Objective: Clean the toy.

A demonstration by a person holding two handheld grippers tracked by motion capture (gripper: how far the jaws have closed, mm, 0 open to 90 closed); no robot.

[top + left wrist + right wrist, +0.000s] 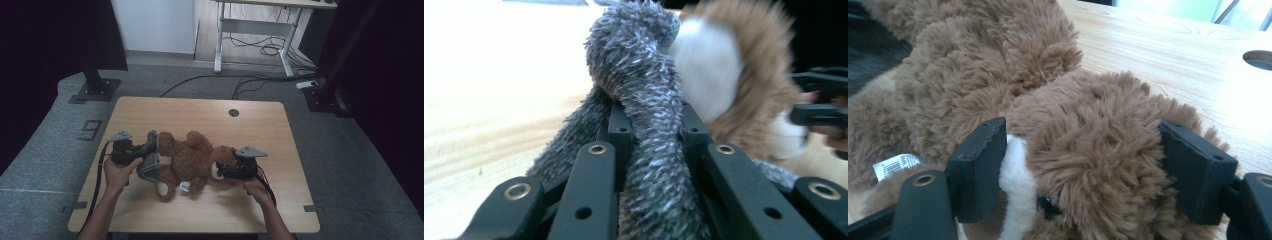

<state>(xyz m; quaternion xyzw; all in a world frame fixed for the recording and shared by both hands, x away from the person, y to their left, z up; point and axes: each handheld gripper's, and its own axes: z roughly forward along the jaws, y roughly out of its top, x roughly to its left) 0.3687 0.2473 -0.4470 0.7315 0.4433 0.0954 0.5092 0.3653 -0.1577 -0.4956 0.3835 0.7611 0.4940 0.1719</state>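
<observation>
we saw a brown teddy bear lying on the wooden table, stretched across its middle part with the head toward our right hand and the legs toward our left. a grey fuzzy cloth lay against the bear's leg end, and a small white tag showed on the bear's near side.

our left gripper was closed on the grey cloth: in the left gripper view the cloth ran up between the two black jaws, pinched tight with almost no gap, and bunched above them, with a white-soled brown paw of the bear just behind it.

our right gripper sat at the bear's head. in the right gripper view its jaws stood wide apart, one on each side of the head, both pads pressed against the fur; the white muzzle lay beside the left-hand pad, and the barcode tag showed further back on the body.

a round hole sat in the table's far edge area, and a white desk frame with cables stood on the floor beyond.
</observation>
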